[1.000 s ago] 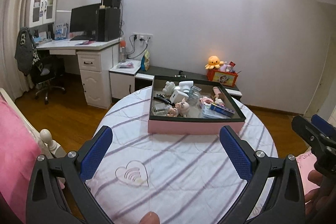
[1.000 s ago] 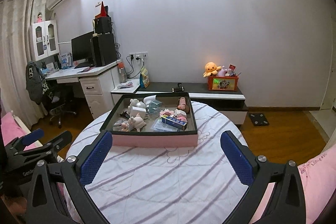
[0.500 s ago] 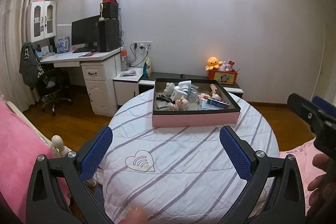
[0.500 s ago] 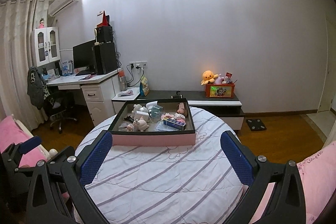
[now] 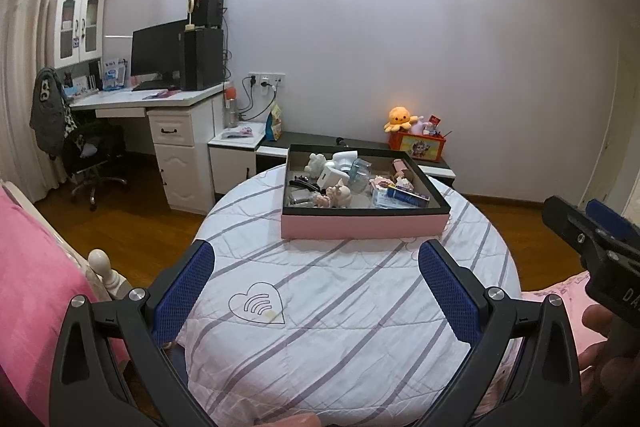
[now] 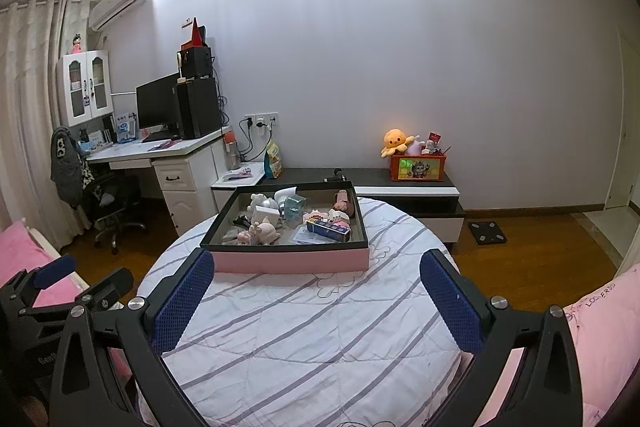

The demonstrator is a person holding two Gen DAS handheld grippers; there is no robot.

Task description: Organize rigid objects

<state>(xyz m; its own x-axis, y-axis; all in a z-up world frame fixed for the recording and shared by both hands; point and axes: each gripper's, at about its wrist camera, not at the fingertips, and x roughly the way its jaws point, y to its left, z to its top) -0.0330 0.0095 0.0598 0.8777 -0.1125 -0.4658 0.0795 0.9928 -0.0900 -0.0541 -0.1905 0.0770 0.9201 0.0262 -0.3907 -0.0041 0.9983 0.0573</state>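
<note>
Pink tray (image 5: 362,225) with a black rim stands on the far part of the round table (image 5: 352,307), which is covered with a white cloth with purple stripes. Inside the tray many small rigid objects lie mixed together: a white box (image 5: 330,179), a clear cup (image 5: 360,175) tilted beside it, a small pale figurine (image 5: 338,195), a blue carton (image 5: 407,195) lying flat near the right wall, and a black clip (image 5: 301,183) at the left side. Some touch each other; the smaller ones are too small to name.

The left gripper (image 5: 316,267) is held above the near part of the table, well apart from the tray, and its jaws are wide apart with nothing between them. The right gripper (image 6: 318,277) is also over the near edge, its jaws wide apart and holding nothing; its left blue pad (image 6: 184,303) appears in front of the tray's near left corner.

Behind the table a white desk (image 6: 160,155) carries a dark monitor (image 6: 158,105), and a low black shelf (image 6: 400,183) bears an orange plush octopus (image 6: 396,141).
</note>
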